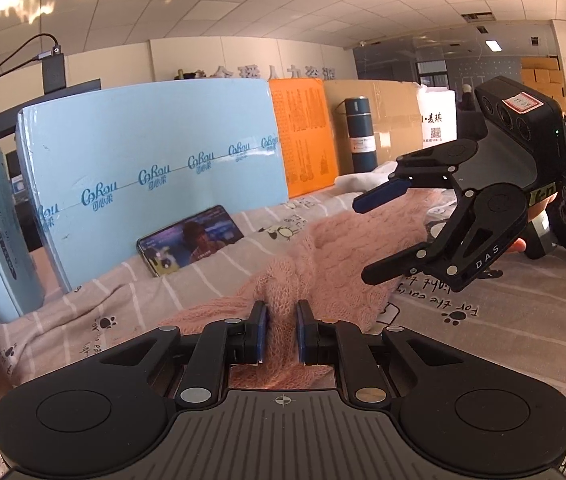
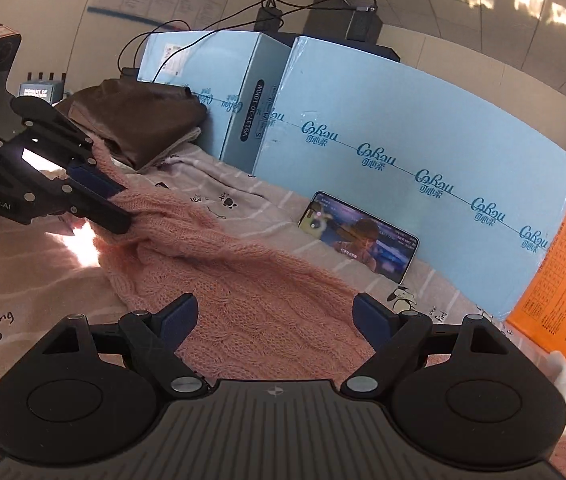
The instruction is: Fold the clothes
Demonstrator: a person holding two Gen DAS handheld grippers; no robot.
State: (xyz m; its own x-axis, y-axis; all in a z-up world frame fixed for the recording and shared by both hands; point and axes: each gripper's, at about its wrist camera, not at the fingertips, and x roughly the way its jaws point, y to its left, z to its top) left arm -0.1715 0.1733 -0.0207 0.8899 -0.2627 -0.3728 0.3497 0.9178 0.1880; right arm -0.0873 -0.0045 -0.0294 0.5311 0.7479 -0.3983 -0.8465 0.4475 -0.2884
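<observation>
A pink knitted sweater (image 1: 335, 248) lies stretched over a striped bed sheet (image 1: 503, 320) printed with cartoons. My left gripper (image 1: 281, 334) is shut on a bunched end of the sweater and lifts it a little; it also shows in the right wrist view (image 2: 117, 206) clamped on the same end. My right gripper (image 2: 275, 318) is open and empty, its blue pads (image 2: 177, 322) spread just above the other end of the sweater (image 2: 243, 280). In the left wrist view the right gripper (image 1: 367, 236) hovers open over the knit.
Light blue boxes (image 1: 155, 168) and an orange box (image 1: 303, 136) stand along the far side. A phone (image 1: 191, 244) with a lit screen leans against the blue box. A brown folded garment (image 2: 139, 120) lies at the bed's left end. A dark bottle (image 1: 359, 136) stands at the back.
</observation>
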